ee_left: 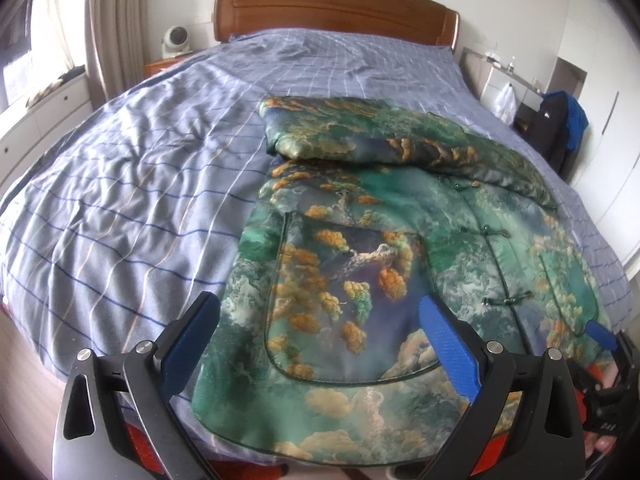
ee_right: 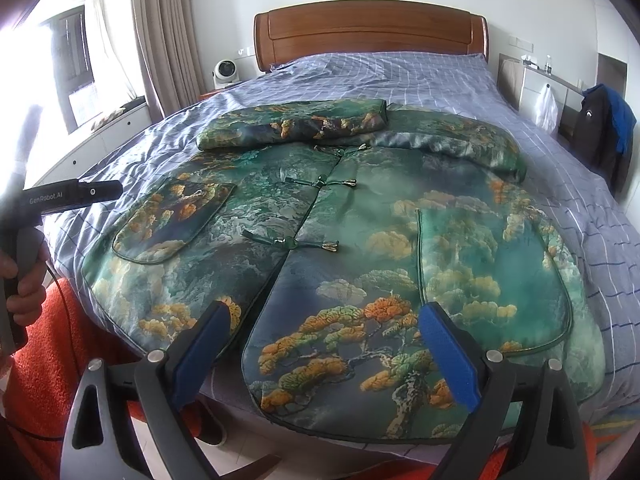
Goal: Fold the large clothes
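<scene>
Jacket (ee_right: 340, 220) lies front-up across the near right part of the bed (ee_left: 140, 152), hem toward the near edge, collar far; both sleeves (ee_right: 296, 126) already folded in across the chest. It is padded, glossy, landscape print, closed with frog buttons (ee_right: 296, 244).

Risks, largest first:
- Bulk — quilted cloth looks thick and slick; a hem-to-collar fold may spring open or slide, and the folded sleeves could drag out of place.
- Hem overhangs the near bed edge slightly; a one-sided lift could tip the whole garment toward the floor.
- Uneven grabs — if the two grippers take the hem at different depths, the fold runs crooked.
- Pocket (ee_right: 492, 280) edge or a button loop may catch a finger tip.

Grippers: left gripper (ee_left: 320, 328) hovers over the near left pocket, fingers spread wide, nothing between them. Right gripper (ee_right: 324, 336) hovers over the near right hem, fingers likewise wide and empty. Neither appears to touch cloth, though that is hard to judge.

Hidden or unclear:
- Underside of jacket and the near hem below the fingers — cut off.
- Fisheye bends the edges; the far right sleeve end is dim.
- Floor beside the bed barely shows.
</scene>
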Tool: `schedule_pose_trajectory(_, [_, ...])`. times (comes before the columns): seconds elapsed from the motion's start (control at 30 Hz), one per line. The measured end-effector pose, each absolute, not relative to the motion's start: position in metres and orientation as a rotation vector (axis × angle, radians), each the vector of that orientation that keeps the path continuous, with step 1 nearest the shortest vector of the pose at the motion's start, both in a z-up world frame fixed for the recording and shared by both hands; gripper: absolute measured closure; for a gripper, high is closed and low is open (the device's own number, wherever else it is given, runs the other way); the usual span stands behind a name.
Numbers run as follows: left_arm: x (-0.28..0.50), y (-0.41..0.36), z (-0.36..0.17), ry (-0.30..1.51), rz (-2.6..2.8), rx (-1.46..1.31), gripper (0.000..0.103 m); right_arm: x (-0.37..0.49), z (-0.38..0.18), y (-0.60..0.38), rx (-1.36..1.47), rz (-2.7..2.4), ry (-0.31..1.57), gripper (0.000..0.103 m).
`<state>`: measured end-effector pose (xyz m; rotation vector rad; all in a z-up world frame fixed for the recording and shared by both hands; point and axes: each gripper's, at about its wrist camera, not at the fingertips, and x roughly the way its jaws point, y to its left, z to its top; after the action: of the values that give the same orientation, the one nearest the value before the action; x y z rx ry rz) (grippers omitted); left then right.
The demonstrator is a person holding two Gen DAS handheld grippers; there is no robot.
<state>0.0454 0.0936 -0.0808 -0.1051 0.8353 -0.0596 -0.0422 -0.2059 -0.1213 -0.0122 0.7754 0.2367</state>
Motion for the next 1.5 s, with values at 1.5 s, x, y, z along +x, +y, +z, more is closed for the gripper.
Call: schedule_pose_trajectory(1.5, [0.0471, 0.0925, -0.0837, 0.846, -0.042, -0.091, 0.003, -0.042, -0.1267, -0.2017, -0.009, 0.249, 0.795, 0.008])
